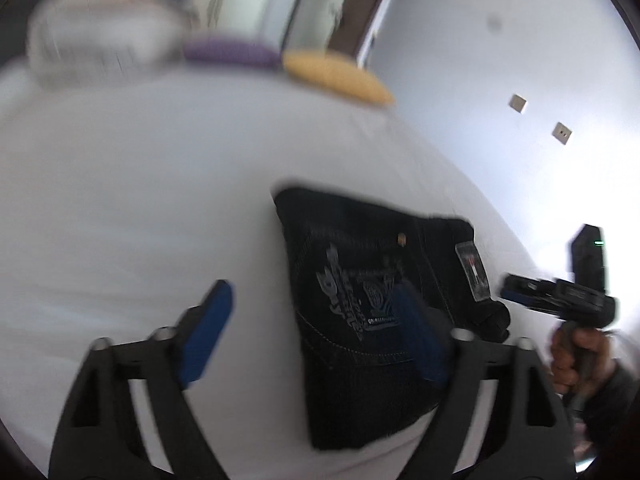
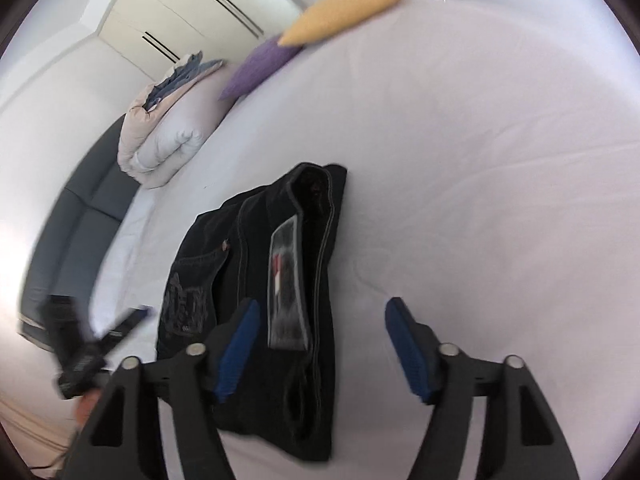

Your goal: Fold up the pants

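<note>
On the big white bed point(image 2: 480, 160) lie the dark pants point(image 2: 260, 280), folded into a small thick bundle. The bundle sits near one side edge of the bed, well away from the far end. A pocket with pale stitching and a printed picture faces up, and a shiny tag point(image 2: 286, 284) lies along the top of the bundle.

At the far end of the bed, a puffy white blanket point(image 2: 164, 140) is rolled up by the corner, with some blue cloth on top of it. Beside it lies a purple pillow point(image 2: 256, 68), and next to that a yellow pillow point(image 2: 344, 8), touching it. Both pillows sit along the far edge.

Left hand-held gripper point(image 1: 316, 336) is wide open and holds nothing. One of its blue pads point(image 1: 208, 332) is over the bare sheet, and the other is in front of the pants. From this view you cannot tell if it touches the cloth.

Right hand-held gripper point(image 2: 320, 348) is wide open too, and empty. One blue pad is in front of the pants and the other is over the white sheet. A hand point(image 1: 572, 360) holds its handle near the side edge of the bed.
</note>
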A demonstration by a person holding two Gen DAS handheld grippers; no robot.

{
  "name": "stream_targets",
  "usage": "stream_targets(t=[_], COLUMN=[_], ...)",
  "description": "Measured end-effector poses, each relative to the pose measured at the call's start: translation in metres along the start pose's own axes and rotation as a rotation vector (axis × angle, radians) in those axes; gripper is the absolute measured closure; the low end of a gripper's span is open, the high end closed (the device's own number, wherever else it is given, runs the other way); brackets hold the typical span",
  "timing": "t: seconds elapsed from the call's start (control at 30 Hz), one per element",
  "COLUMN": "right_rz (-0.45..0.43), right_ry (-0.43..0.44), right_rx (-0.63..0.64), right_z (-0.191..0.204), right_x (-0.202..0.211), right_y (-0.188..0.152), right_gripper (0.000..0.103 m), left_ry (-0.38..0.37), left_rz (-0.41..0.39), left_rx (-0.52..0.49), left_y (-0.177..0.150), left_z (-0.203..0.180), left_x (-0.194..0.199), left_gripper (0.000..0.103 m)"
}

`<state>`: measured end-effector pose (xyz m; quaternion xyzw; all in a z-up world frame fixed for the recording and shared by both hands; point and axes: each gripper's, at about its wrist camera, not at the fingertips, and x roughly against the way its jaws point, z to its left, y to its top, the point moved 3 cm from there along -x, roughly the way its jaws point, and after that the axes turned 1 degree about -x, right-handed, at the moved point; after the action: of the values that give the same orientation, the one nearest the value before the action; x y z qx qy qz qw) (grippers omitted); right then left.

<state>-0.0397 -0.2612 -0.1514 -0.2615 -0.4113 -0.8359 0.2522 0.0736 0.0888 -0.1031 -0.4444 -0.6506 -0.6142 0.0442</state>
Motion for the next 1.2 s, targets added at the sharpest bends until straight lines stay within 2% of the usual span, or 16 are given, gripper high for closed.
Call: stream_targets(t=[0.13, 0.2, 0.33, 0.4, 0.6, 0.7, 0.83, 0.97, 1.1, 1.2], right_rz=[-0.154, -0.228, -0.462, -0.569, -0.838, -0.917, -0.957, -0.933, -0.817, -0.673], right_ry=[-0.115, -0.165, -0.285, -0.333, -0.410, -0.404, -0.391, -0.450, -0.422, -0.418], right_rx=[0.073, 0.115, 0.193, 0.232, 0.312, 0.329, 0.394, 0.444, 0.378, 0.279], right_z=[0.023, 0.037, 0.069, 0.082, 0.119, 0.137, 0.158, 0.170, 0.162, 0.145], right_x=[0.051, 0.075, 0.137, 0.166, 0.249, 0.278, 0.302, 0.306, 0.290, 0.260], right_y=[-0.023, -0.031, -0.047, -0.051, -0.056, -0.063, -0.074, -0.084, -0.086, -0.078], right_gripper=[0.013, 0.009, 0.000, 0.000, 0.000, 0.000, 0.000, 0.000, 0.000, 0.000], left_ry=[0.143, 0.224, 0.352, 0.413, 0.472, 0.468, 0.478, 0.456, 0.462, 0.466], left_rz=[-0.201, -0.270, -0.430, -0.496, -0.492, -0.454, -0.411, -0.350, -0.282, -0.187], left_rx=[-0.138, -0.184, -0.224, -0.221, -0.191, -0.173, -0.186, -0.165, -0.163, -0.119], left_y=[-0.001, -0.001, -0.007, -0.010, -0.011, -0.015, -0.029, -0.037, -0.043, -0.048], left_z=[-0.033, -0.053, -0.082, -0.087, -0.095, -0.100, -0.111, -0.115, -0.114, -0.105], left_x=[0.067, 0.095, 0.152, 0.178, 0.223, 0.237, 0.251, 0.247, 0.223, 0.194], left_gripper=[0.000, 0.000, 0.000, 0.000, 0.000, 0.000, 0.000, 0.000, 0.000, 0.000])
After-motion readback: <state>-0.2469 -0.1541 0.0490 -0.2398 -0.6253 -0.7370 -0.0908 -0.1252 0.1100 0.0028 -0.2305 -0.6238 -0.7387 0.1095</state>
